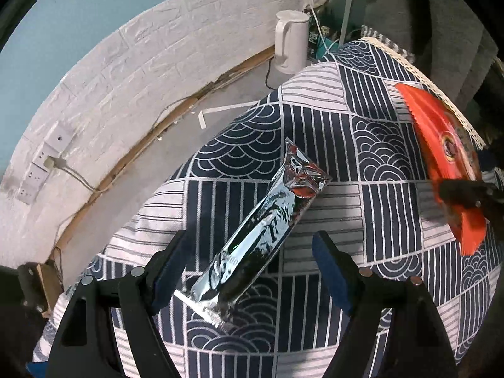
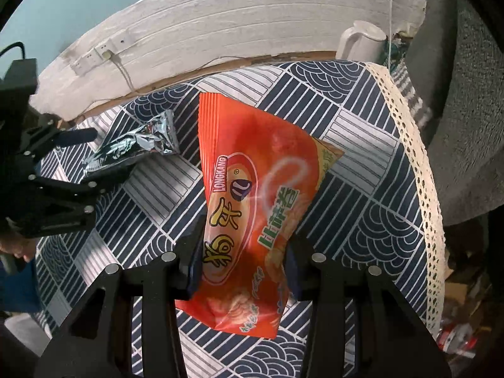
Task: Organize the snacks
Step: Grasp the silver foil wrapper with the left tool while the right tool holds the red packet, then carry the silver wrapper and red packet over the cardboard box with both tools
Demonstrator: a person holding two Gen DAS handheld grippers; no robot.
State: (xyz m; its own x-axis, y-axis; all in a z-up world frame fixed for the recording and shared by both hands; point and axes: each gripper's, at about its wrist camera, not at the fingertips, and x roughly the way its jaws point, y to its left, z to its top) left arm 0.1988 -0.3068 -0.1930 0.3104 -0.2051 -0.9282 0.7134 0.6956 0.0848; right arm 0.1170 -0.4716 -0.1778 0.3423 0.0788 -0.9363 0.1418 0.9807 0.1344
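A: Progress check, quick. What's picked?

B: Right gripper (image 2: 241, 271) is clamped on the orange snack bag (image 2: 252, 208), pads pinching its lower half. The bag looks lifted off the patterned tablecloth (image 2: 362, 195); its top end tilts up toward the white brick wall (image 2: 220, 25).

A: Left one?

B: Left gripper (image 1: 249, 271) has its fingers wide apart and holds nothing. It straddles the near end of the silver foil packet (image 1: 261, 223), pads clear of the foil on both sides as far as I can tell. The packet lies flat on the tablecloth, running diagonally, its far end pointing toward the orange snack bag.

A: So where are the two relative to each other?

B: Silver packet is to the left of the orange bag, apart from it, both over the tablecloth.

A: Destination?

B: None visible. No box, tray or basket in either view. White kettle (image 1: 291, 42) sits beyond the cloth edge, not relevant.

A: Verdict?

B: Early, I'd judge. One snack in hand, one about to be grasped, nothing placed or lined up yet. Remaining: close on the foil packet, then set both somewhere tidy.
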